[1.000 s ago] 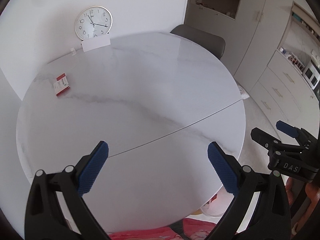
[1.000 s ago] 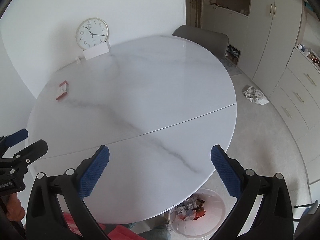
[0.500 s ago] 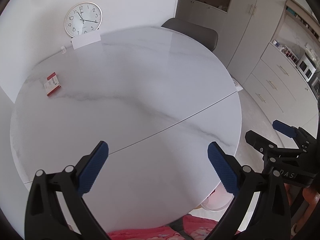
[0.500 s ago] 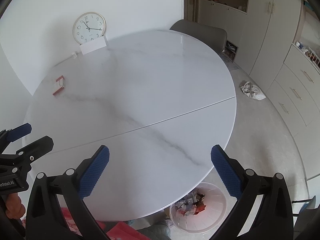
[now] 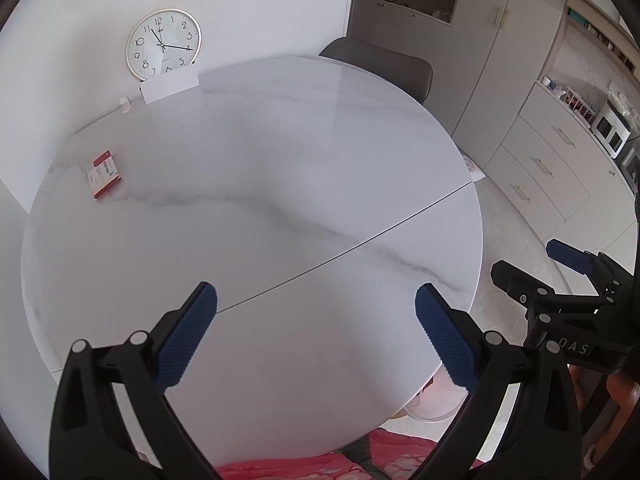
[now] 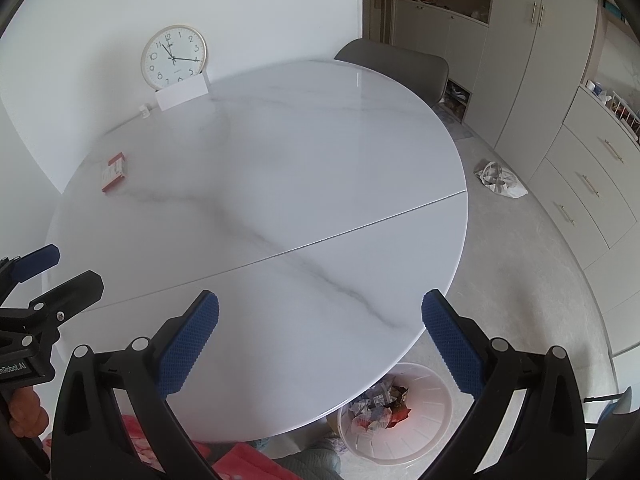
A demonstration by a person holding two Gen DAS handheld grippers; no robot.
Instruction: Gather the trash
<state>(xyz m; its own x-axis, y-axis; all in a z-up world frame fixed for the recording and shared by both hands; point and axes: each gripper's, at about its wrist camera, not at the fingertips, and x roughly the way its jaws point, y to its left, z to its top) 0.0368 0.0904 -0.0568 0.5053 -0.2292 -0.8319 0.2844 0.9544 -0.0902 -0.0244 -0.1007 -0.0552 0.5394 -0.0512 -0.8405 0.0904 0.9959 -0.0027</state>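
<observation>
Item one, change since half a second ago: I am seeing the round marble table (image 5: pixel 280 184) sitting a little lower and further right in the left wrist view, the clock (image 5: pixel 163 45) drifting rightward with it; the right wrist view is barely shifting. Left gripper (image 5: pixel 316 332): I am holding it released, blue pads wide apart, nothing between them, hanging over the near lower edge of the table. Right gripper (image 6: pixel 320 338): likewise released and empty, lower centre of its own frame. Trash: a small red-and-white packet (image 6: pixel 113 172) is lying flat at the left of the tabletop, well apart from both grippers; a white bin (image 6: pixel 400 412) holding crumpled wrappers is standing on the floor at lower right, partly tucked under the table rim. Surroundings: a white card (image 6: pixel 182 92) is leaning against the clock at upper left; a grey chair (image 6: pixel 396 70) is standing behind the table; a crumpled bag (image 6: pixel 500 180) is lying on the floor at right, near the drawers.
</observation>
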